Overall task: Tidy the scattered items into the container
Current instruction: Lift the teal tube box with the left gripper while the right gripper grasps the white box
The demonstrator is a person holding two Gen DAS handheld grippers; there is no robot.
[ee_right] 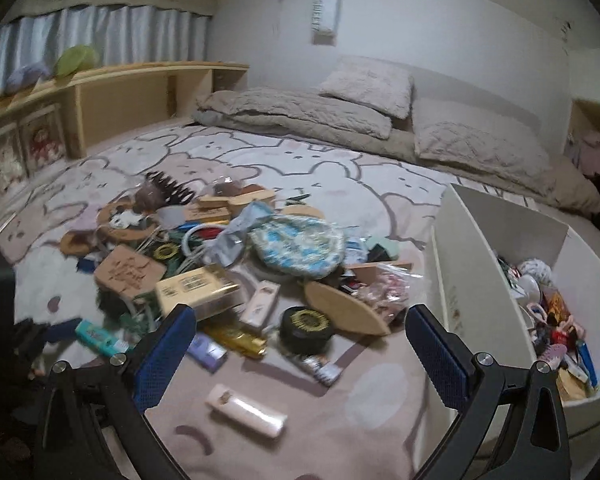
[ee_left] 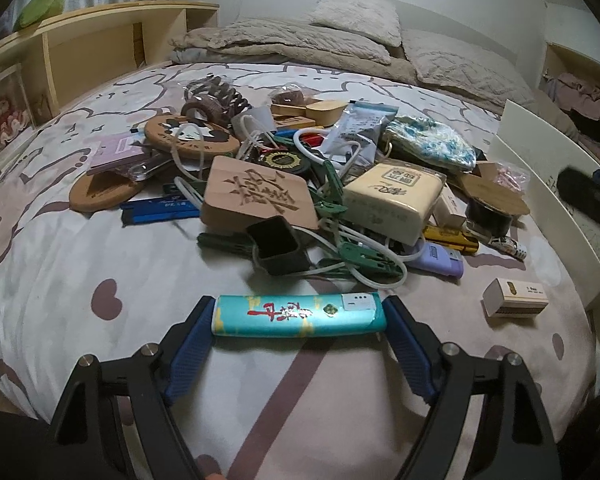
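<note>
My left gripper has its blue pads at both ends of a long teal packet lying on the bed, and is shut on it. The same packet shows in the right wrist view. A pile of scattered items lies beyond it: wooden plaques, green clips, cables, a cream box, a black square cap. My right gripper is open and empty above the bed, left of the white container, which holds several small items. A small cream box lies under it.
The pile shows in the right wrist view with a floral pouch and a black round tin. A small wooden box lies apart. Folded bedding and pillows lie at the back; a wooden shelf runs along the left.
</note>
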